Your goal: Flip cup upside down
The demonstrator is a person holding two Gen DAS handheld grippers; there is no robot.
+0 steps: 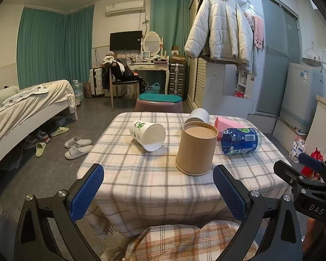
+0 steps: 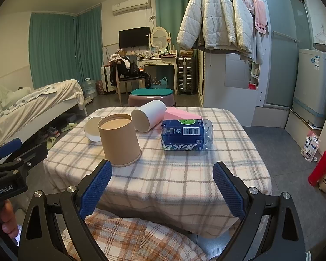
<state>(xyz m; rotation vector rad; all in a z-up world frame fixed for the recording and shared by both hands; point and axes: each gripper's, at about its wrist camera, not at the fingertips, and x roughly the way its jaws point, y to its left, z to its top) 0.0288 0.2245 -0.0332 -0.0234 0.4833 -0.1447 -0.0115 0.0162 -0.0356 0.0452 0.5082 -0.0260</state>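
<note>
From the left wrist camera, we are holding the left gripper (image 1: 158,187) spread wide at the near edge of the counter (image 1: 141,187), gripping nothing. The brown paper cup (image 1: 195,150) is standing mouth-down on the plaid cloth just beyond the right finger. A white printed cup (image 1: 146,134) is lying on its side farther left, and a blue bottle (image 1: 241,140) is lying to the right beside a pink box (image 1: 222,121). From the right wrist camera, we are keeping the right gripper (image 2: 162,181) spread apart and empty. The brown paper cup (image 2: 119,140) is sitting just past the left finger, with a plain white cup (image 2: 150,115) lying behind it, touching the pink box (image 2: 180,114).
</note>
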